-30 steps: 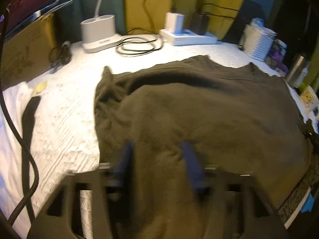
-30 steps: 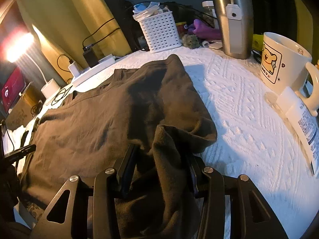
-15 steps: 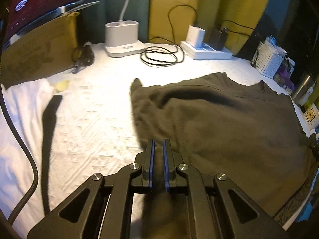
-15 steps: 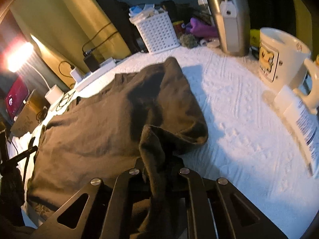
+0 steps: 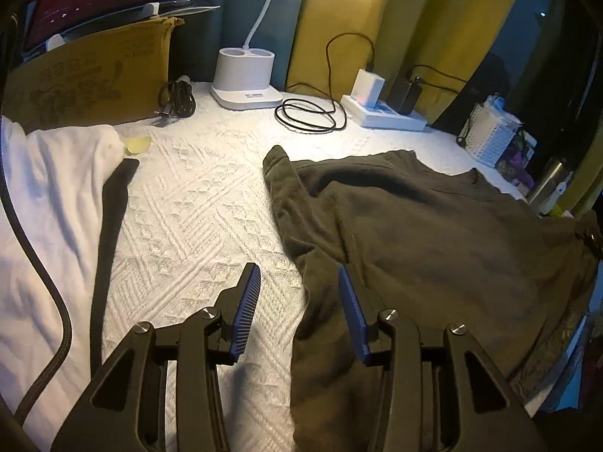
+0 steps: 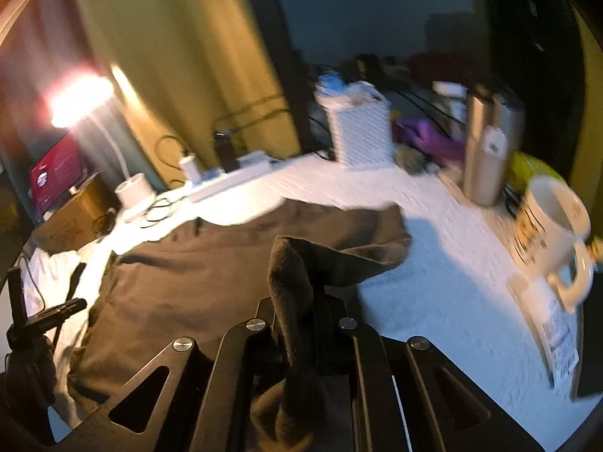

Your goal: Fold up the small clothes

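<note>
A dark olive-brown shirt [image 5: 433, 233] lies spread on a white textured cloth [image 5: 196, 203]. My left gripper [image 5: 299, 312] is open, its blue pads [image 5: 247, 303] straddling the shirt's left edge low over the cloth. My right gripper [image 6: 297, 312] is shut on a bunched corner of the shirt [image 6: 290, 275] and holds it lifted above the rest of the shirt [image 6: 196, 271]. The right wrist view is blurred by motion.
A white lamp base [image 5: 245, 79], coiled cable [image 5: 309, 113], power strip [image 5: 384, 116] and cardboard box [image 5: 90, 83] line the back. A white garment [image 5: 49, 203] lies left. A white basket [image 6: 360, 128], steel tumbler [image 6: 486, 150] and mug [image 6: 550, 226] stand right.
My left gripper shut on the shirt's edge, then opened and let it go. My right gripper closed on the shirt corner and has lifted it upward.
</note>
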`<state>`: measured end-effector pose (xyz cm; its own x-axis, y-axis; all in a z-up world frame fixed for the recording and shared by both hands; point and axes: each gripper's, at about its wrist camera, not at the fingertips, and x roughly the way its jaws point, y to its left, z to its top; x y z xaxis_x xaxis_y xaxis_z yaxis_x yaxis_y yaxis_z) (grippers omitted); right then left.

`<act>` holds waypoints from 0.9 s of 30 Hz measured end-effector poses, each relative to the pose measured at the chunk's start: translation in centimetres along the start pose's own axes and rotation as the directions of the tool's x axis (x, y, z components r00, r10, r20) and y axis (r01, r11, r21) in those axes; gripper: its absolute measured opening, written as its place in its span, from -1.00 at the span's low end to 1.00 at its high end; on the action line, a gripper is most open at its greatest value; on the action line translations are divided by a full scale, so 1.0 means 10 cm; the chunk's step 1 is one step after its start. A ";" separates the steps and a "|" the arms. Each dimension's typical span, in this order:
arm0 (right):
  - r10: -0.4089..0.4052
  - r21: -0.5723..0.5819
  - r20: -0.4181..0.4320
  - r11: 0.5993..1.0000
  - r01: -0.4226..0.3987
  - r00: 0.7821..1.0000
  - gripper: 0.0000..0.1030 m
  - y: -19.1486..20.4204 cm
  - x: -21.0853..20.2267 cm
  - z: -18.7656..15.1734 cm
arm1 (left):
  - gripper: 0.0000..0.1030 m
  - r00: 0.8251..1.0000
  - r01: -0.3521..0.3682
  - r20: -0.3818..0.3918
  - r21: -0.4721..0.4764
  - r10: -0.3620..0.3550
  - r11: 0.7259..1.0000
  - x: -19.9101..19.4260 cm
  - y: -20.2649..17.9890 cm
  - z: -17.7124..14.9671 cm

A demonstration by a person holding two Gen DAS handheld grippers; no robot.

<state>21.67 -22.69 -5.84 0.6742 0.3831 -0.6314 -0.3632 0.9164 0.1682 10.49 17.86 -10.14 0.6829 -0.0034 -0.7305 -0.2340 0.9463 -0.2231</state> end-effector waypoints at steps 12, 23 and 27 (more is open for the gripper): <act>0.222 -0.253 -0.091 0.938 -0.238 0.971 -0.86 1.50 0.33 0.04 | -0.17 0.998 0.024 0.056 -0.032 -0.022 0.999 -0.29 0.25 -0.15; 0.342 -0.360 -0.306 0.822 -0.441 0.888 -0.86 2.56 0.61 -0.62 | -0.17 0.996 0.010 0.086 -0.078 -0.003 0.997 -0.53 0.50 -0.32; 0.350 -0.370 -0.379 0.791 -0.487 0.856 -0.86 2.77 0.70 -0.88 | -0.17 0.996 0.006 0.090 -0.080 0.001 0.997 -0.58 0.52 -0.36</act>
<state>10.71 4.38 -12.27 0.2063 0.6050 -0.7691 -0.8537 0.4954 0.1607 2.85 21.68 -9.37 0.7421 0.0270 -0.6697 -0.2848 0.9172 -0.2786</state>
